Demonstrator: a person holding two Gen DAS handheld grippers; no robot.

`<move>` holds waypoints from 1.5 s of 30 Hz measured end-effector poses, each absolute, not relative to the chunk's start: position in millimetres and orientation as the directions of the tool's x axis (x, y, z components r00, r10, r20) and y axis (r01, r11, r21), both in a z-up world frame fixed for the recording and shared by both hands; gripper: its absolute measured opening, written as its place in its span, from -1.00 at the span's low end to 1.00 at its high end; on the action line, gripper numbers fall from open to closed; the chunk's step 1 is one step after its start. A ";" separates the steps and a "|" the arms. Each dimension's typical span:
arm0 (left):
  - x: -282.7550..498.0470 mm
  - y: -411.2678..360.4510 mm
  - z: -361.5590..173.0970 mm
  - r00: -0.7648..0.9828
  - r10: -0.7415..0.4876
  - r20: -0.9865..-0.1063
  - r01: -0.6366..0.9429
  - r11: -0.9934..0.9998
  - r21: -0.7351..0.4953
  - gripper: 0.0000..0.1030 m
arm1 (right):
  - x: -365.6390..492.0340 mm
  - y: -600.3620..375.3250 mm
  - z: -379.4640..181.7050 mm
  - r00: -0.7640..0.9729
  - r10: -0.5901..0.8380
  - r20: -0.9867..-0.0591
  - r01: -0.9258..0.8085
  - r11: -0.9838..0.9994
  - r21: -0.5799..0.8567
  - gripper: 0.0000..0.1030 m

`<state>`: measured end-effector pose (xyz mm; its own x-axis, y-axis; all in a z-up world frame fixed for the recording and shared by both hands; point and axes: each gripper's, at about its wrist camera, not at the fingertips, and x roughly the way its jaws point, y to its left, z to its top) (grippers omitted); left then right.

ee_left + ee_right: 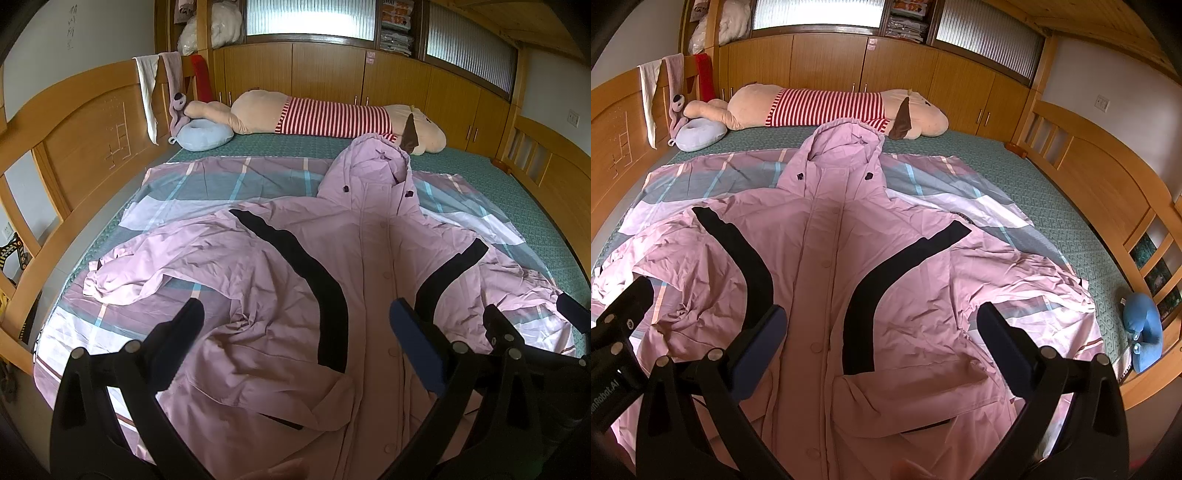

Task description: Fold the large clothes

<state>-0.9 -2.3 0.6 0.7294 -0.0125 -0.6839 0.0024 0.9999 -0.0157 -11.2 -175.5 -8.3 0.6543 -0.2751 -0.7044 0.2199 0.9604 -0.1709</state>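
From the left wrist view, the left gripper [295,325] hovers above the pink coat [280,288] with its jaws spread wide and nothing between them. The coat lies face up on a plaid sheet [207,181] spread over the bed [461,166], its hood [369,166] pointing toward a long plush dog [332,114] in a red striped shirt at the far side. The button placket runs down between the fingers. The sleeve on the left of this view is crumpled and bunched, with a black stripe curving along it. The right gripper [532,325] shows at the right edge, just beside the left one, above the coat's other sleeve.

From the right wrist view, the right gripper [882,325] also hangs over the coat [820,258], jaws wide apart and empty. The placket sits left of centre between the fingers, and both black stripes curve outward to the shoulders. The hood [842,147] lies close to the plush dog [831,107]. The left gripper [624,314] appears at the left edge. A blue neck pillow [1143,328] rests at the bed's right edge, by the wooden rail [1108,192].
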 end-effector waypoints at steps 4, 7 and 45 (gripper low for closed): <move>-2.2 -2.5 0.3 0.729 -0.014 -0.684 0.003 1.000 -0.016 0.96 | -11.1 -174.0 -7.9 0.655 -0.276 -0.704 0.220 0.960 -0.171 0.97; -2.5 -2.7 -0.6 0.729 -0.013 -0.685 0.003 1.000 -0.015 0.96 | -11.0 -173.6 -8.3 0.655 -0.276 -0.704 0.221 0.960 -0.172 0.97; -2.5 -3.6 -2.8 0.725 -0.017 -0.688 0.005 1.000 -0.019 0.96 | -11.6 -174.7 -14.2 0.652 -0.279 -0.705 0.223 0.959 -0.174 0.97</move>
